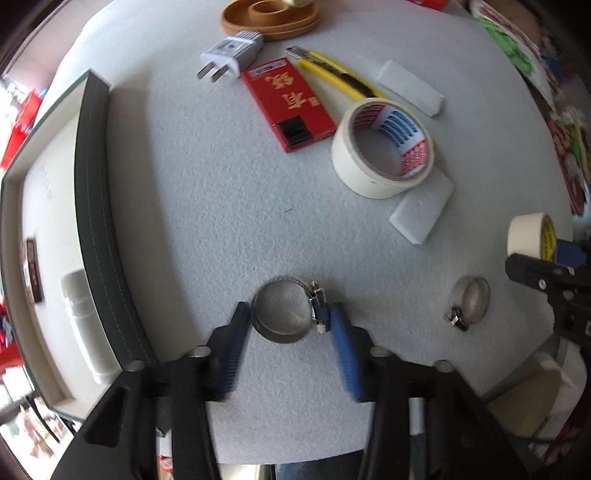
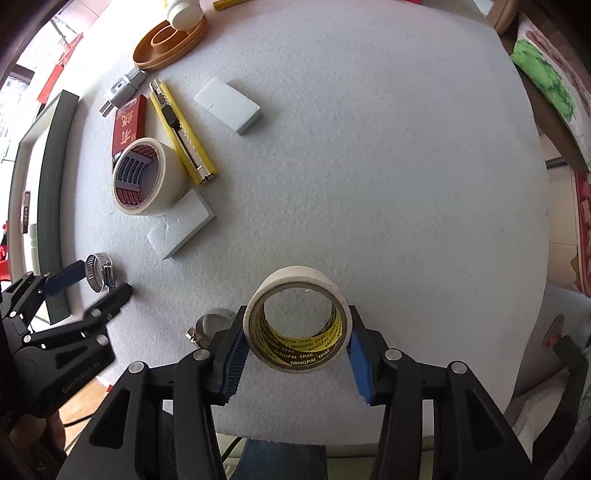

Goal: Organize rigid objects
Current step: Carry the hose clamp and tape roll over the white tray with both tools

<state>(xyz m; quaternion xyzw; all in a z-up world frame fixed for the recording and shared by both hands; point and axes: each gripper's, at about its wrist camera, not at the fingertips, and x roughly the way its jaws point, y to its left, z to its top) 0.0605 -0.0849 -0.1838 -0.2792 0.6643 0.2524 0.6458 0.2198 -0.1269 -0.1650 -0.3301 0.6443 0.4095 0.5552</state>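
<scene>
My left gripper (image 1: 290,319) is shut on a metal hose clamp (image 1: 284,314), pads against its sides, above the white foam mat (image 1: 221,221). It also shows in the right wrist view (image 2: 98,275). My right gripper (image 2: 297,341) is shut on a small masking tape roll (image 2: 297,334) with a yellow printed core, also seen in the left wrist view (image 1: 530,240). A second hose clamp (image 1: 469,301) lies on the mat between the grippers; it shows partly hidden in the right wrist view (image 2: 210,326).
A green-edged box (image 1: 92,221) with a white bottle (image 1: 83,321) stands at the left. On the mat lie a large tape roll (image 1: 382,147), red box (image 1: 290,103), yellow utility knife (image 1: 332,72), plug adapter (image 1: 232,55), two white blocks (image 1: 421,214) and an orange tray (image 1: 269,16).
</scene>
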